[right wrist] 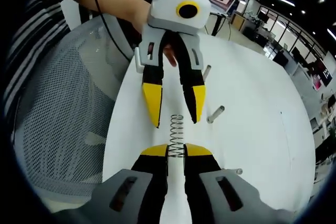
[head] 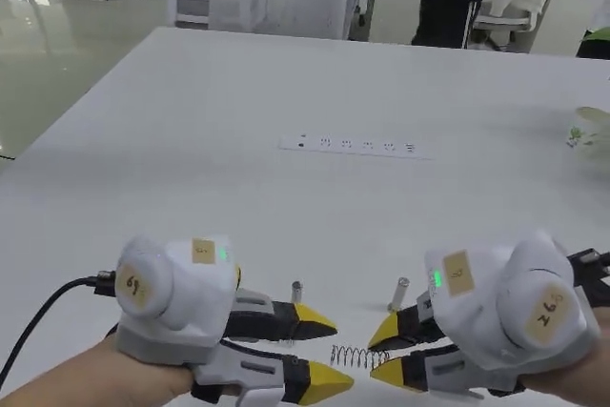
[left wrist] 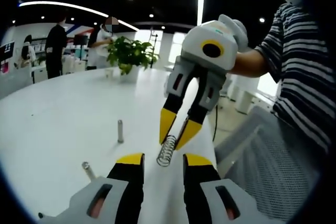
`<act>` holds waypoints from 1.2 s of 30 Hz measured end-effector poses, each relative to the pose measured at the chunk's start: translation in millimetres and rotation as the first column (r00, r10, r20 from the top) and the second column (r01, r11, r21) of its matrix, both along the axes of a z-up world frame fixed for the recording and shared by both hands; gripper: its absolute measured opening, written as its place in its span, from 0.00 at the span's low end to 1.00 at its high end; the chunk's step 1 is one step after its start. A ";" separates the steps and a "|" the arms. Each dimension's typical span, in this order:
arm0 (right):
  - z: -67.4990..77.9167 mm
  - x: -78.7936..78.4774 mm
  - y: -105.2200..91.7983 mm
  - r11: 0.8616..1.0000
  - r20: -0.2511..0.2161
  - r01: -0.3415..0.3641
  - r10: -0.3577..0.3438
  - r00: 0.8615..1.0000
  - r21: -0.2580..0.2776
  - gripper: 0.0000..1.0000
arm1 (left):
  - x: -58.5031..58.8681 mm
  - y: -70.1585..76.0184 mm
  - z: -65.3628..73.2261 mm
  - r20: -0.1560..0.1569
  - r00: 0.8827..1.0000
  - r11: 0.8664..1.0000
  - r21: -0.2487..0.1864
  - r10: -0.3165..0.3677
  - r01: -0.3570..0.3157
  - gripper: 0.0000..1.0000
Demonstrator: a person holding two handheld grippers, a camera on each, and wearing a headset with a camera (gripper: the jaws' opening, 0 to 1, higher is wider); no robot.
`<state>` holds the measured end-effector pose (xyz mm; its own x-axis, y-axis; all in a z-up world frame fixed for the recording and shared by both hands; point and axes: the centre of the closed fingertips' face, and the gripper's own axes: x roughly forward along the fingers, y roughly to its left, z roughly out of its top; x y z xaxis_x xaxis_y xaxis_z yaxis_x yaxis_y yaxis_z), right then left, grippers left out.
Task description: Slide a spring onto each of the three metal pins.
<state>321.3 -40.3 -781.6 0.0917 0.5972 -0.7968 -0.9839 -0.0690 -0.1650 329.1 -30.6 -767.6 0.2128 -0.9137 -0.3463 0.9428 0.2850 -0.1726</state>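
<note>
Left gripper sits low over the white counter, jaws apart, the free end of the spring between their tips; contact cannot be confirmed. The spring lies level between both grippers. One upright metal pin and a second pin stand just behind. Right gripper jaws are clamped on the spring's other end.

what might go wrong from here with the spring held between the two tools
1. The right tool pinches the spring at one end only. The free length may bend or flick out when the open left tool closes on it.
2. Two upright pins stand just beyond the tool tips. If they are loose, a careless swing toward them might tip one over.
</note>
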 end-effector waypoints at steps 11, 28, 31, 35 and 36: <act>5.6 -1.8 4.3 1.000 0.001 -0.014 0.014 1.000 0.016 0.08 | -3.3 -8.3 0.1 0.013 1.000 1.000 -0.004 -0.029 0.029 0.12; 7.4 -6.1 2.1 1.000 -0.015 -0.025 0.025 1.000 0.018 0.08 | -7.4 -11.5 -2.3 0.045 0.997 0.998 0.001 -0.057 0.057 0.03; 7.0 -7.8 1.7 0.999 -0.035 -0.014 0.016 0.999 0.031 0.08 | -10.2 -12.1 -1.7 0.045 0.996 0.997 0.004 -0.075 0.075 0.03; 6.5 -10.5 2.0 0.999 -0.055 -0.001 0.004 0.998 0.048 0.08 | -12.8 -12.2 -1.8 0.044 0.995 0.996 0.011 -0.093 0.093 0.02; 6.0 -11.2 1.7 0.999 -0.055 -0.002 0.004 0.998 0.049 0.08 | -13.7 -12.6 -1.7 0.040 0.994 0.995 0.010 -0.097 0.097 0.02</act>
<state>310.1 -38.5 -775.7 0.0465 0.6358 -0.7705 -0.9914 -0.0650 -0.1135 315.4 -43.2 -769.4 0.1371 -0.9279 -0.3467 0.9724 0.1928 -0.1317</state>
